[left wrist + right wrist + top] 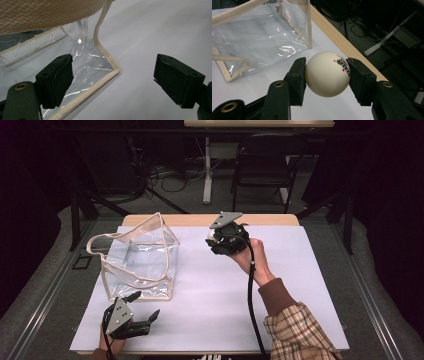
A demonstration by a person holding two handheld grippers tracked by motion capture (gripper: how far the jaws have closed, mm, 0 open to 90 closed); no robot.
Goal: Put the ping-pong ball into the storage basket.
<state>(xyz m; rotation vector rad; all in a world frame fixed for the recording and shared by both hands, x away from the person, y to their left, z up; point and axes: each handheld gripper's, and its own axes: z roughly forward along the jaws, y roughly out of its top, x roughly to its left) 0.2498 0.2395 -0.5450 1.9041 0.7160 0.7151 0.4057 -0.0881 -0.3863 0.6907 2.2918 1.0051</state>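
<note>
High view: at seven o'clock on the white table (pixel 210 320), the left gripper (pixel 142 307) was seen with its jaws spread apart and nothing between them, lying just beside the near corner of the clear bag (pixel 140 260). The bag, edged in beige tape, stood at nine o'clock, its mouth open upward. At about one o'clock from the table's middle, the right gripper (pixel 214 237) was held by a hand above the surface, its jaws clamped on a white ball (pixel 327 74), which was printed with red stars.
</note>
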